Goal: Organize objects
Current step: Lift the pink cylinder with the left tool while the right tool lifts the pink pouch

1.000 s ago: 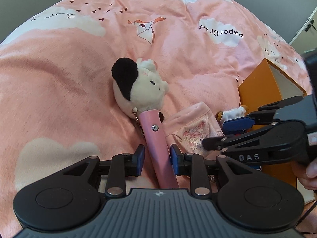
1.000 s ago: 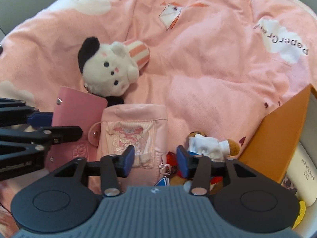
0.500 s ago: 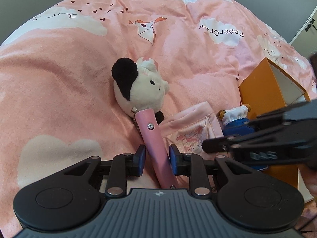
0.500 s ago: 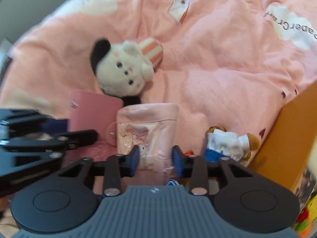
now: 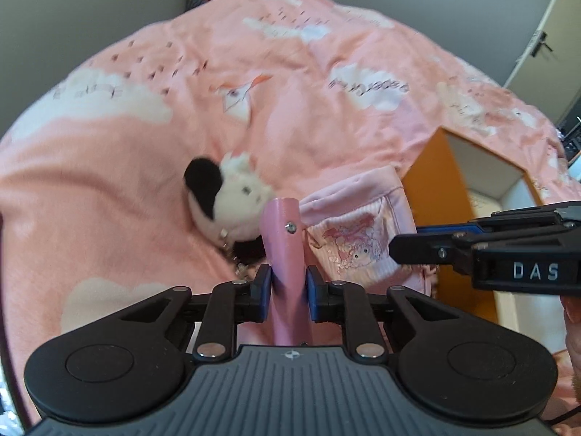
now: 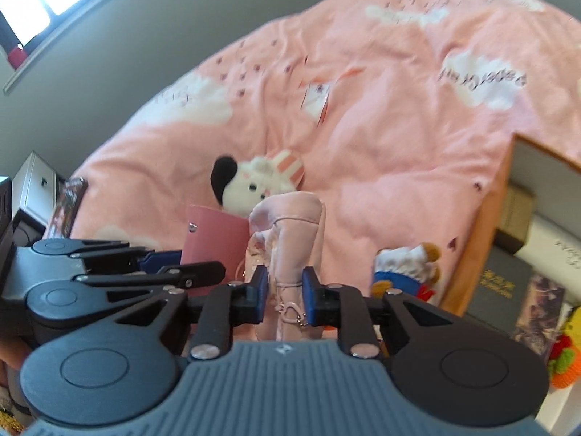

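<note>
While its jaws have just been closing, the left gripper (image 5: 288, 289) pinches the pink card holder (image 5: 285, 254); the right gripper (image 6: 285, 292), also just closing, clamps the pale pink pouch (image 6: 290, 239). Both items hang above the pink duvet (image 5: 145, 145), plush toy (image 5: 228, 196) dangling behind; an orange box (image 5: 435, 185) sits right

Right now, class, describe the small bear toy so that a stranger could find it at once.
Start at the orange box on the pink bedspread. The bear lies against the box's outer side. Unlike the black-eared white plush, it is brown and wears white and blue.
</note>
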The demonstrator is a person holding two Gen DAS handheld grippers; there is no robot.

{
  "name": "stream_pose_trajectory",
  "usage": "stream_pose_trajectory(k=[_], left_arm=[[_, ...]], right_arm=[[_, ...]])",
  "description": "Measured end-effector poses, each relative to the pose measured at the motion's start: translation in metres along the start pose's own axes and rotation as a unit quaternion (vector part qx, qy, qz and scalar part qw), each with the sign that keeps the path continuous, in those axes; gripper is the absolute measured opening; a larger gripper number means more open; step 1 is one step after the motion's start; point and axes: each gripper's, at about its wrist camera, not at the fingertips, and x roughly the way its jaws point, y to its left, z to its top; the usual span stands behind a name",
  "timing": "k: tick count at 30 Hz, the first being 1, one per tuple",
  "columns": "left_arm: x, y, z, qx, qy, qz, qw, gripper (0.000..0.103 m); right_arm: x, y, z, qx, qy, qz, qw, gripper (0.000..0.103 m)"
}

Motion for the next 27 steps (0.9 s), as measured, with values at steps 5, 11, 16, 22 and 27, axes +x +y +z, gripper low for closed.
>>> stream_pose_trajectory(k=[5, 11, 16, 22, 27], left_arm=[[-0.032, -0.019, 0.012, 0.017, -0.043, -0.023, 0.9986, 0.021], [-0.063, -0.047, 0.031, 0.036, -0.085, -0.078, 0.9927, 0.021], [-0.075, -0.078, 0.047, 0.057, -0.088, -0.151, 0.9829, 0.021], [-0.05, -0.143, 0.048, 0.118, -0.038, -0.224, 0.9667, 0.021], [0.003, -0.184, 0.03, 0.161, 0.045, -0.234, 0.9577, 0.021]], right_arm=[[-0.05, -0.005, 0.002, 0.022, -0.065, -0.002, 0.998, 0.02], [-0.115, -0.005, -0.005, 0.034, -0.138, -0.023, 0.99, 0.02], [-0.164, -0.011, -0.019, 0.034, -0.181, -0.085, 0.979, 0.02], [-0.188, -0.033, -0.049, 0.053, -0.161, -0.181, 0.969, 0.02], [-0.173, -0.062, -0.075, 0.075, -0.087, -0.234, 0.965, 0.02]])
